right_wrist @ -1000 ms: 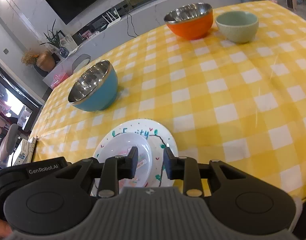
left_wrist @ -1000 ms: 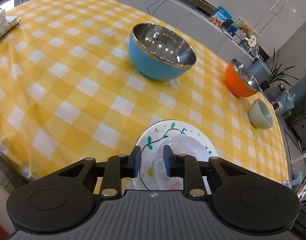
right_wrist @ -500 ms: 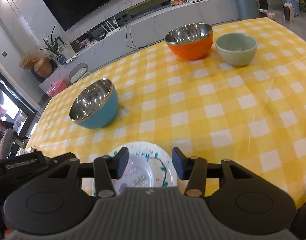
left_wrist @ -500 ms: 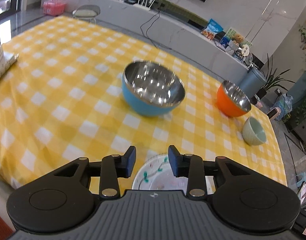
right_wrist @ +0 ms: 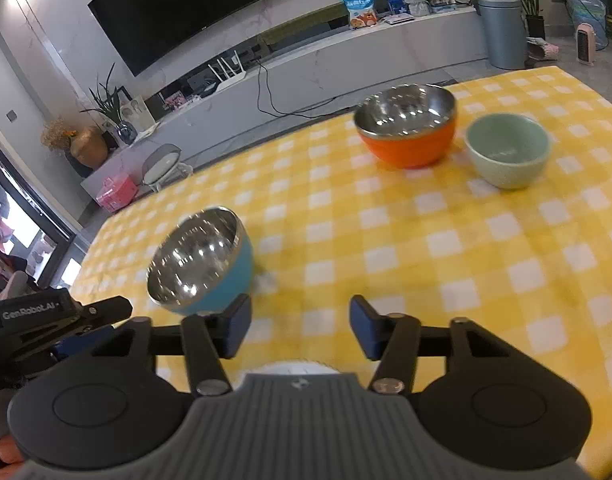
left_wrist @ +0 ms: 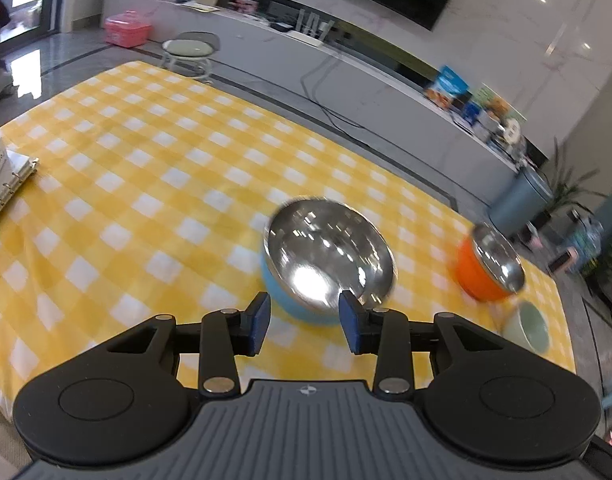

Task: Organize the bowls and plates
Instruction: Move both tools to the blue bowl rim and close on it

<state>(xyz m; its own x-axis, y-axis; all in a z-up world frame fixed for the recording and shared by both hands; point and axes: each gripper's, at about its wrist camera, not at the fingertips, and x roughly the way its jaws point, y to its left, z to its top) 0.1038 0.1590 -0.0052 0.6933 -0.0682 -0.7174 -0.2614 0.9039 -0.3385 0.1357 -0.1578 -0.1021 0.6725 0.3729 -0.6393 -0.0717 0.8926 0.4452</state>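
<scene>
On the yellow checked tablecloth [left_wrist: 146, 184], a blue steel-lined bowl [left_wrist: 330, 256] stands just beyond my left gripper [left_wrist: 304, 304], which is open and holds nothing. An orange steel-lined bowl [left_wrist: 486, 268] and a small green bowl [left_wrist: 530, 326] sit at the right. My right gripper [right_wrist: 299, 312] hovers above the cloth, its jaws opening with nothing between them. From it the blue bowl [right_wrist: 202, 264] is ahead left, the orange bowl [right_wrist: 406, 124] and green bowl [right_wrist: 506, 148] far right. A white plate's rim [right_wrist: 290, 368] peeks out under the right gripper. The left gripper [right_wrist: 58, 320] shows at the left edge.
A ring binder [left_wrist: 10, 188] lies at the table's left edge. Past the far edge stand a round stool [left_wrist: 190, 48], a pink box [left_wrist: 128, 28] and a long low TV bench [right_wrist: 346, 52]. A grey bin [right_wrist: 502, 28] stands at the far right.
Both grippers have risen and pulled back from the stacked plates, and their jaws have spread wider. The plates have dropped out of sight under the gripper bodies. The bowls have not moved.
</scene>
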